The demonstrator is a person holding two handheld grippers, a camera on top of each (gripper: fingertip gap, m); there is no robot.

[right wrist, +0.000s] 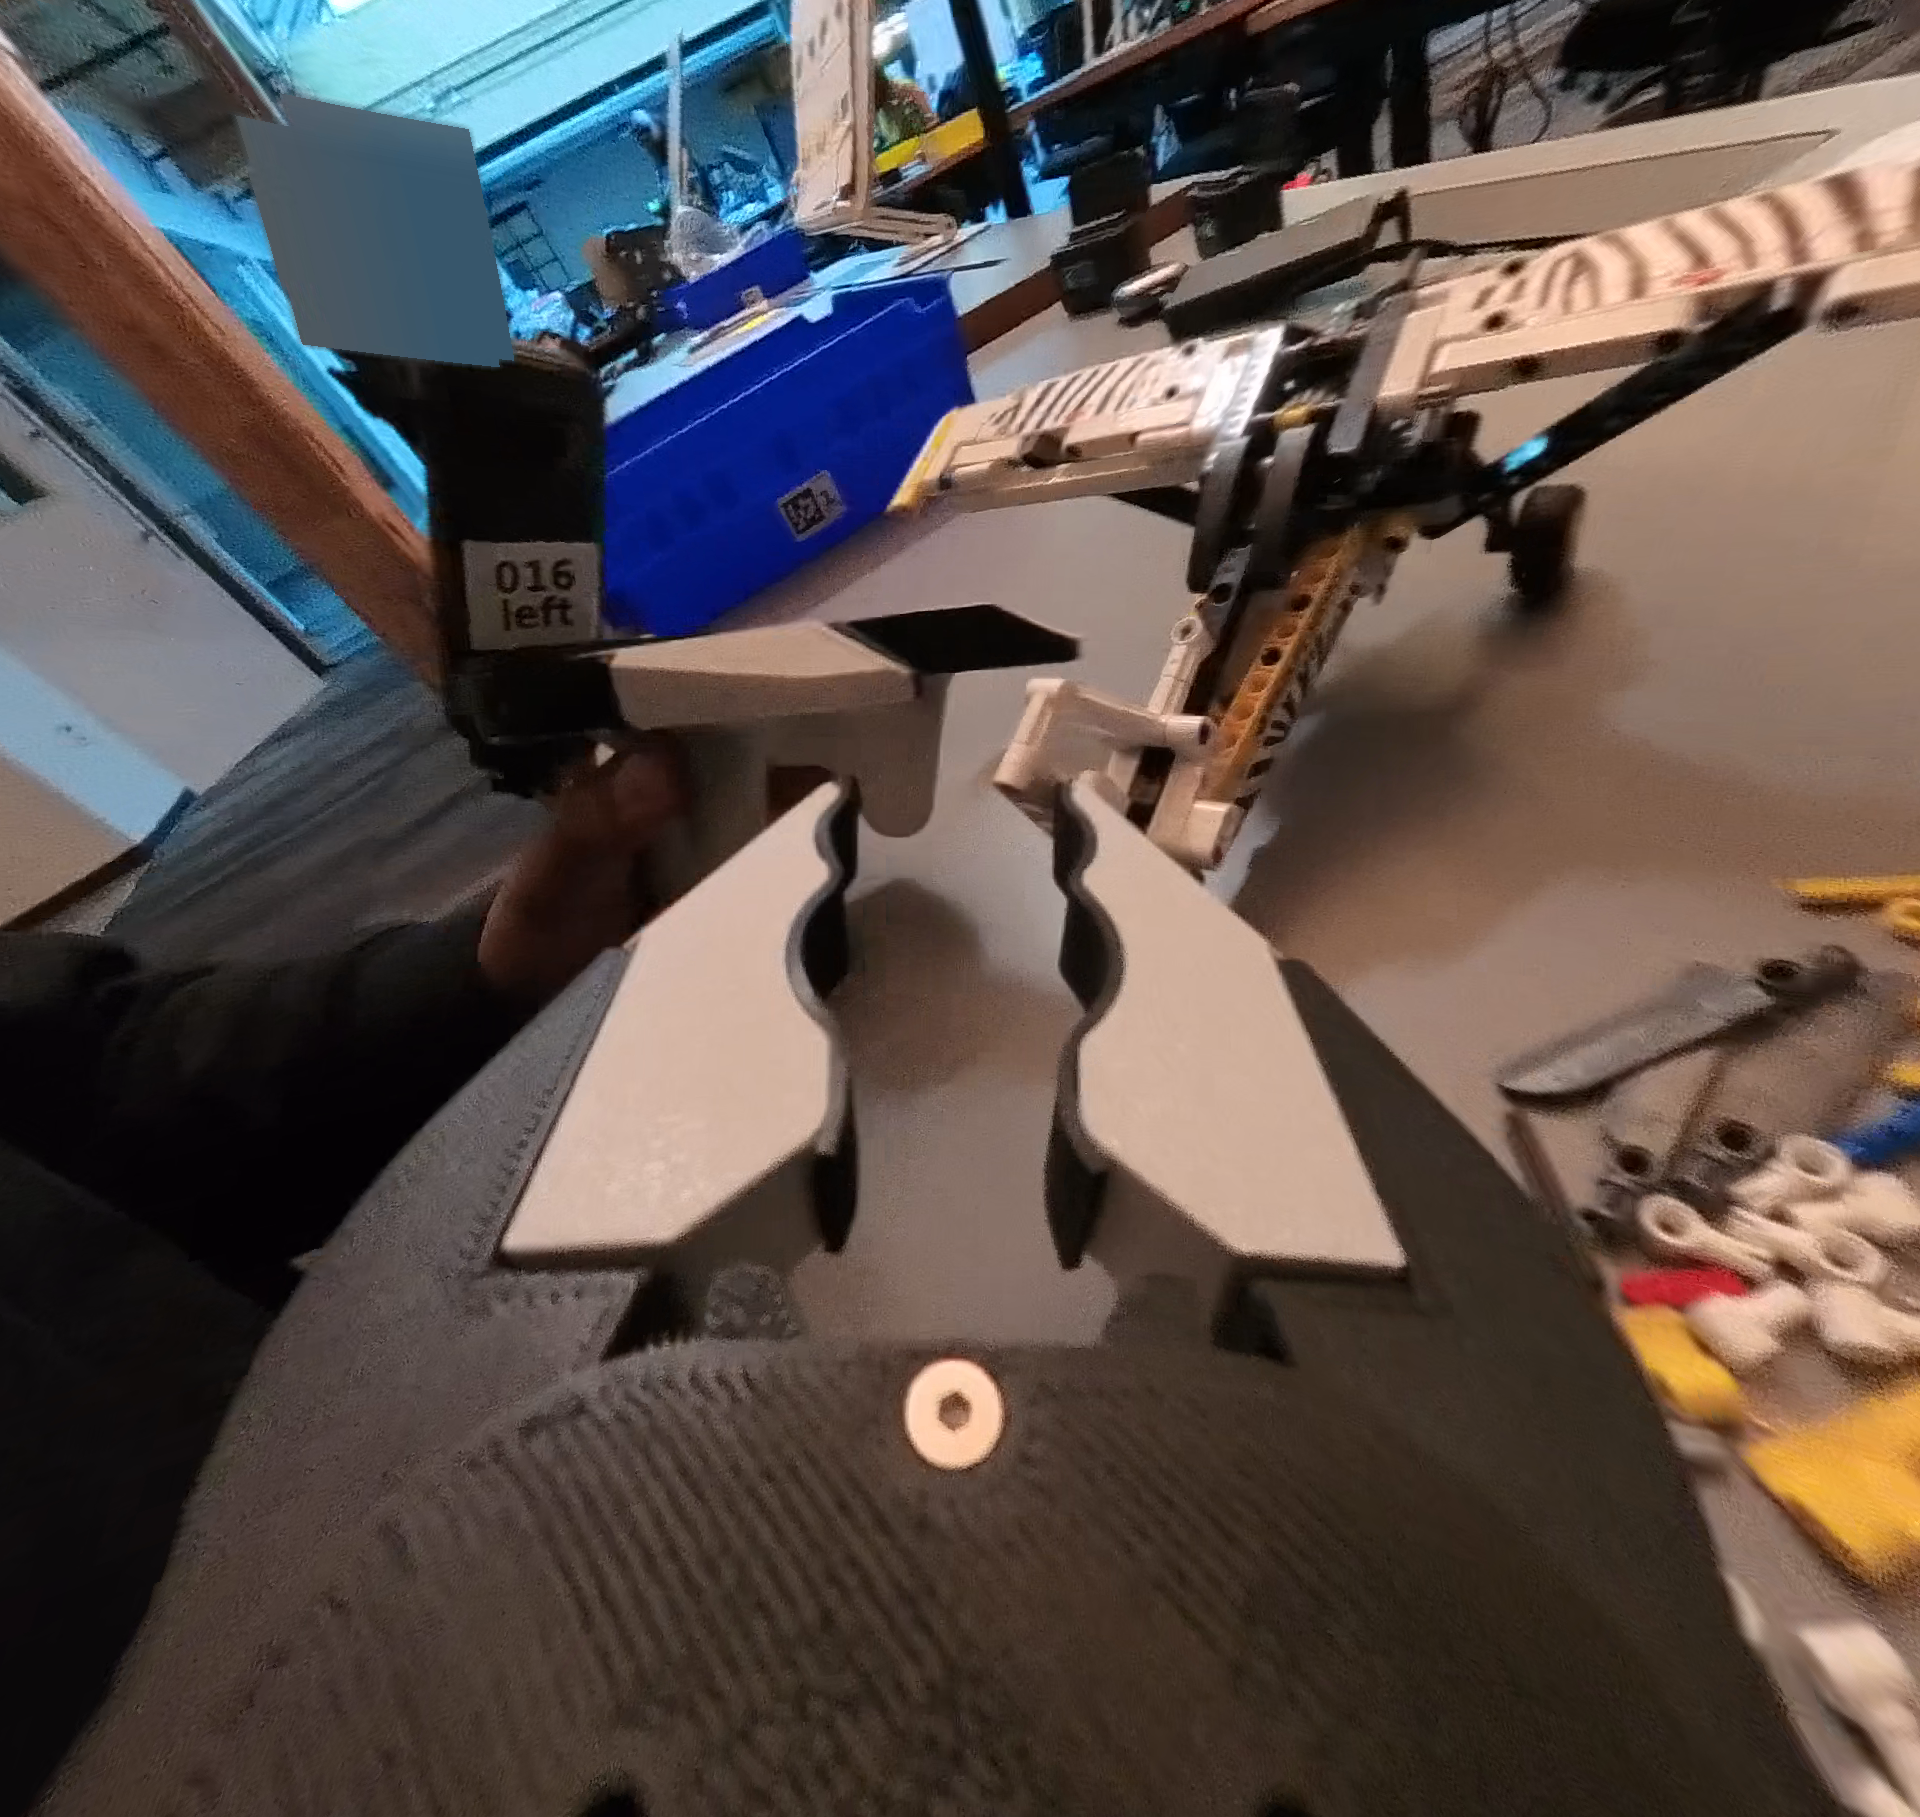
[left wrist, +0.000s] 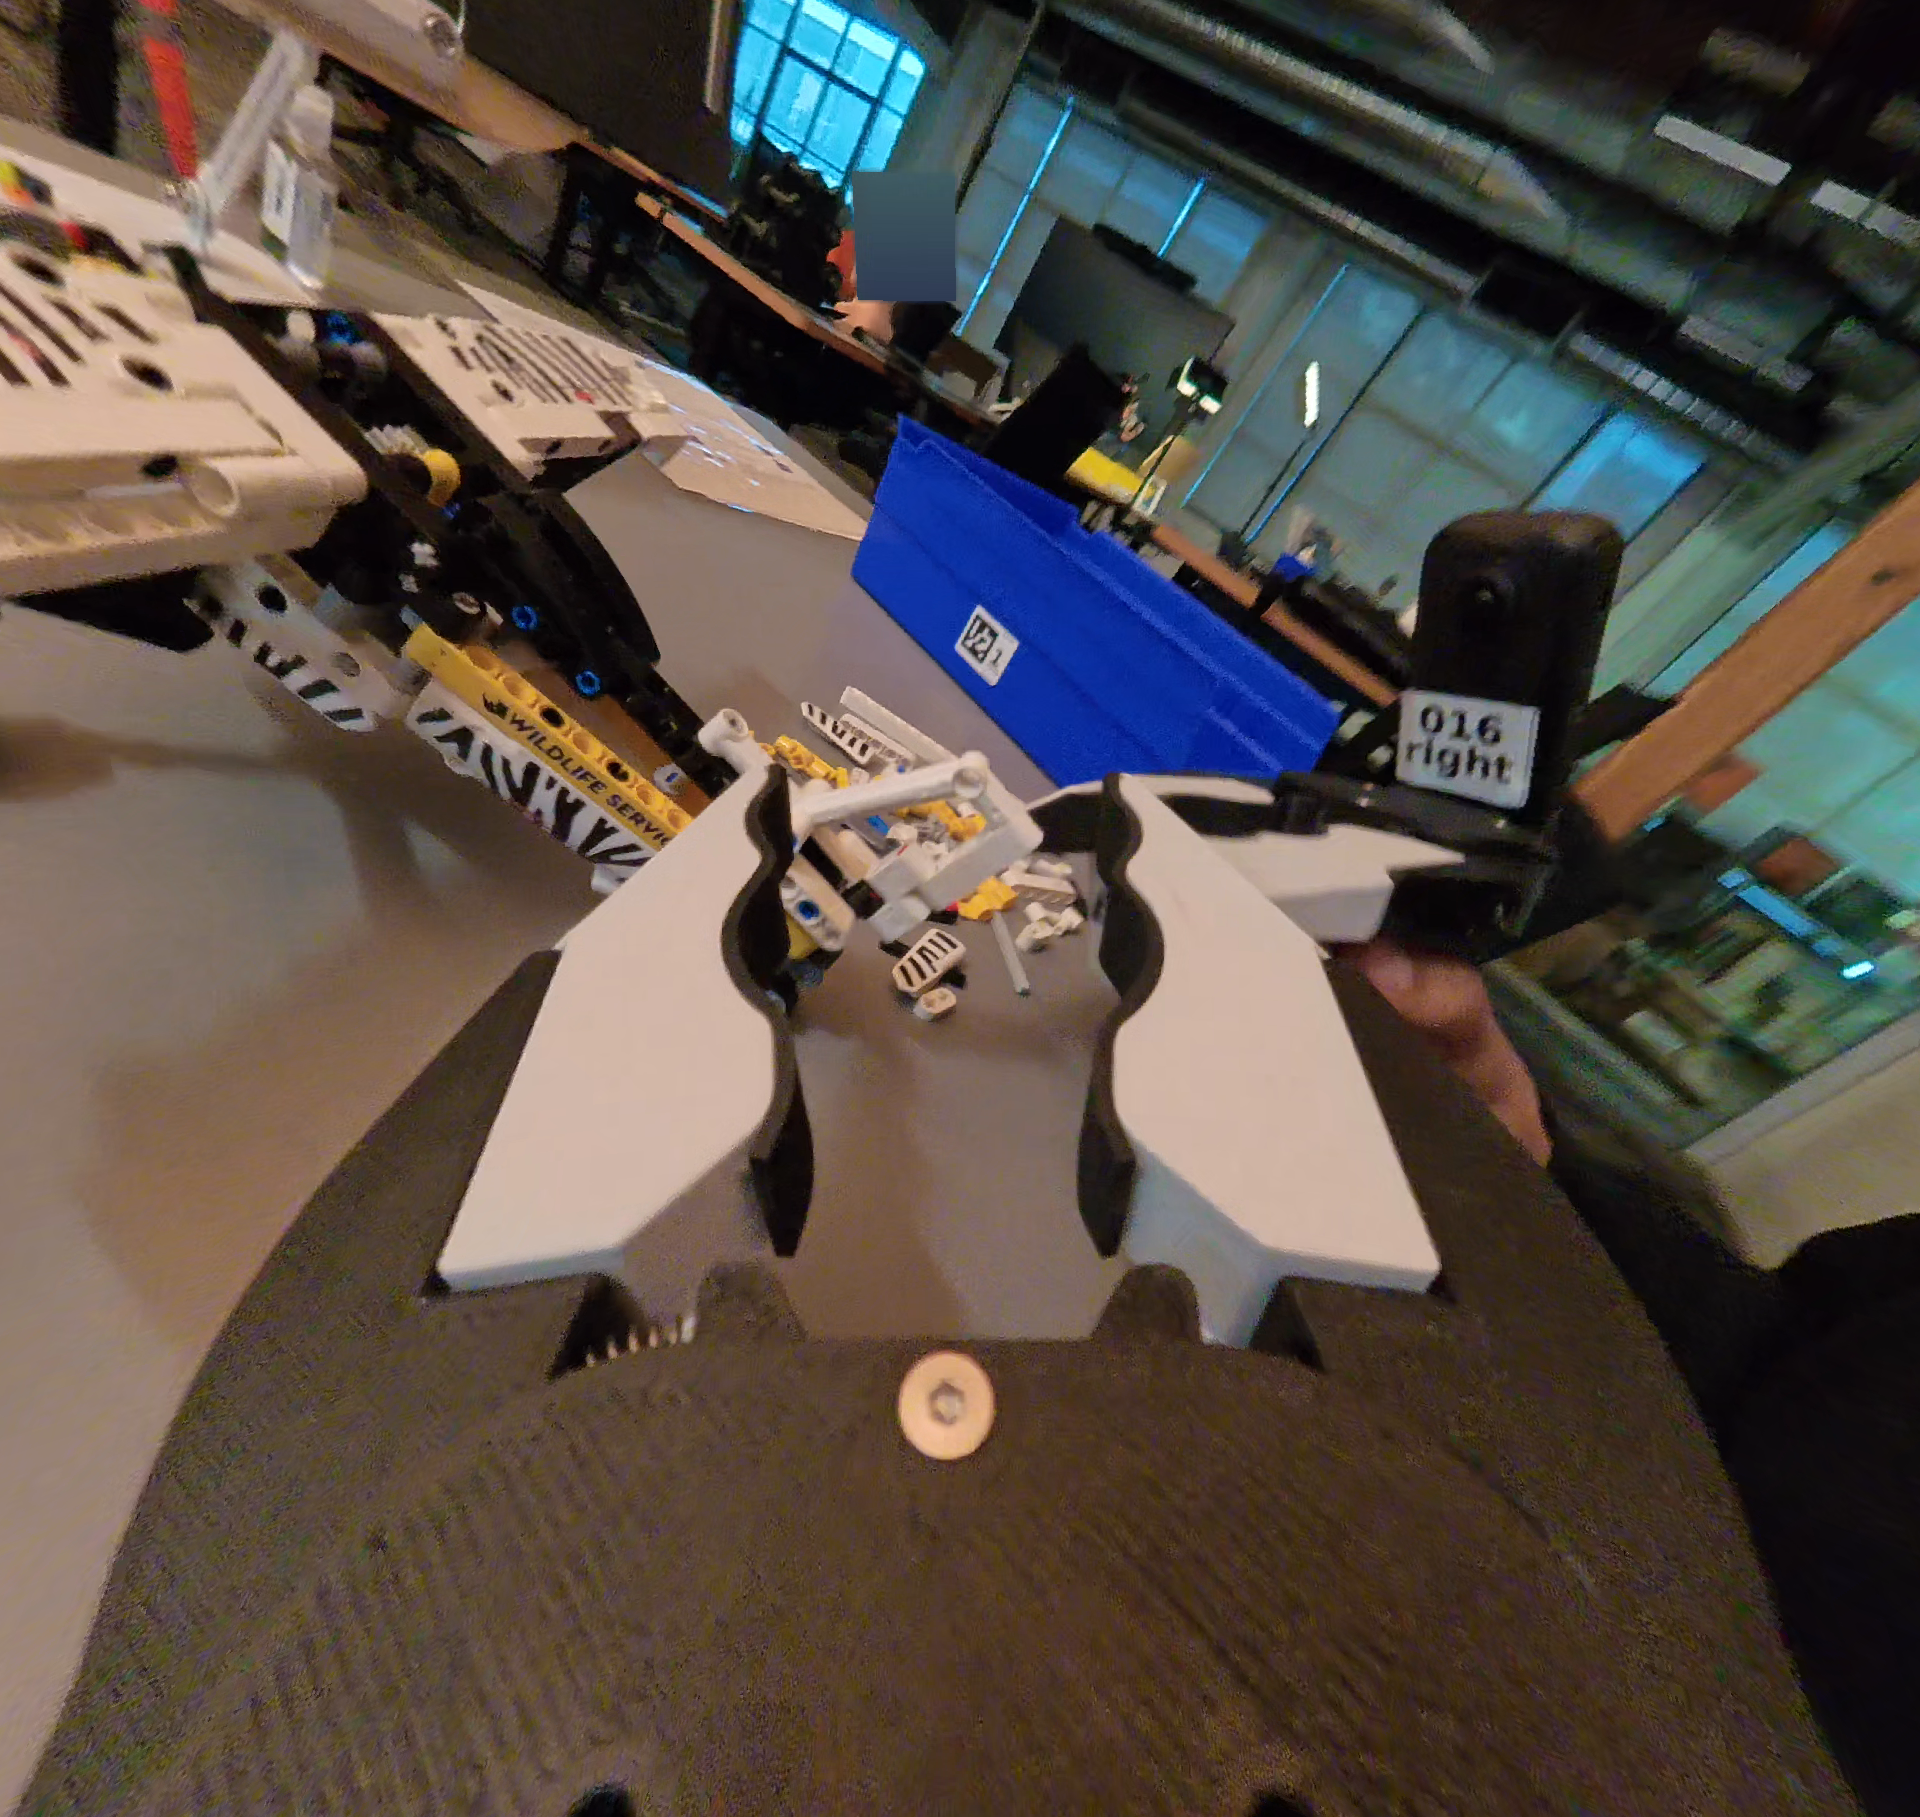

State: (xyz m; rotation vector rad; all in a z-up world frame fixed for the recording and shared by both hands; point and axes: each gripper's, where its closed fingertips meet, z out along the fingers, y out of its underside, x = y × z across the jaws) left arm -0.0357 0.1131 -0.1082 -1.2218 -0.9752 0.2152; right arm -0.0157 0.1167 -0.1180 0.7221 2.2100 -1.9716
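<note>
Jaws of both the left gripper [left wrist: 940, 837] and right gripper [right wrist: 951, 837] stand wide, holding nothing, flanking the white brick assembly [right wrist: 1101, 728] near the tabletop [right wrist: 1662, 728] middle; approach slowly, squarely.

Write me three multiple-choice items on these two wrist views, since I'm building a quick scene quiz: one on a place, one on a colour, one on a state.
1. Where does the storage bin stand?
A. On the table, beyond the pile of loose pieces
B. On the floor
C. On top of the model

2. What colour is that bin?
A. Red
B. Blue
C. Green

3. How do the left gripper fingers stand?
A. Shut on a yellow beam
B. Apart, clamping nothing
C. Out of view

Answers:
1 A: it sits on the grey table behind the loose pieces.
2 B: its walls are plain blue in both views.
3 B: grey tabletop shows between the two fingers, and nothing is pressed between them.
</note>
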